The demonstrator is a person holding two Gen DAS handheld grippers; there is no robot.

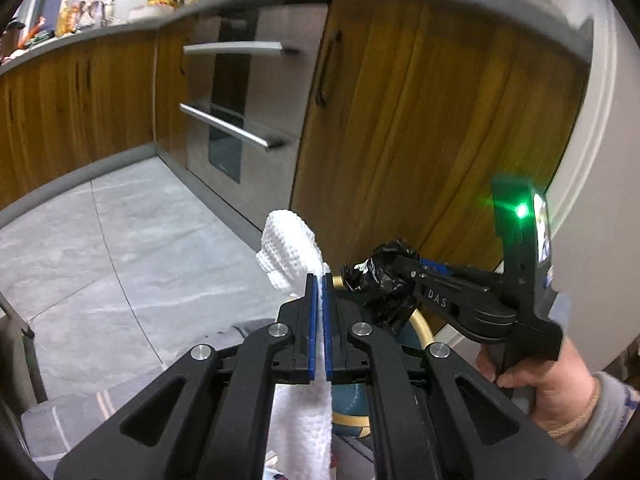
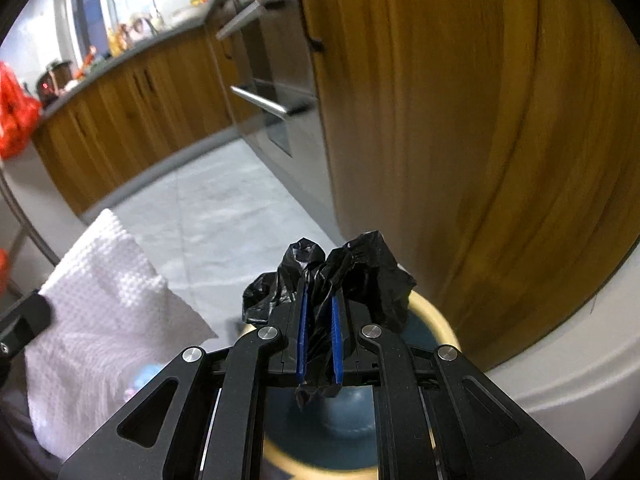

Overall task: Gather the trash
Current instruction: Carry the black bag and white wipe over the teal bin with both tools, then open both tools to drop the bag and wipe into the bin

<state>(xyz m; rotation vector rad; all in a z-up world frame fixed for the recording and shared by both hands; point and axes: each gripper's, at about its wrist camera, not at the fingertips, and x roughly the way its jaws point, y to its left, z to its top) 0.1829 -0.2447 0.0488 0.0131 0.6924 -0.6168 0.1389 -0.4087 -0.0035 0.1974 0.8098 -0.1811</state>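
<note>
My left gripper [image 1: 320, 282] is shut on a white paper towel [image 1: 289, 249], which sticks out past the blue pads and hangs down beneath them. In the right wrist view the same towel [image 2: 105, 297] spreads wide at the lower left. My right gripper [image 2: 319, 294] is shut on a crumpled black plastic bag [image 2: 362, 270]; it also shows at the right of the left wrist view [image 1: 370, 276], held by a hand [image 1: 554, 384]. Below both grippers sits a round blue bin with a cream rim [image 2: 430, 312], partly hidden by the fingers.
Wooden cabinet doors [image 1: 420, 120] stand close ahead, with a steel oven [image 1: 240, 112] and its bar handles to their left. Grey tiled floor [image 1: 132, 248] stretches to the left. A white curved wall [image 2: 580, 360] is on the right. An orange bag [image 2: 14, 116] hangs at far left.
</note>
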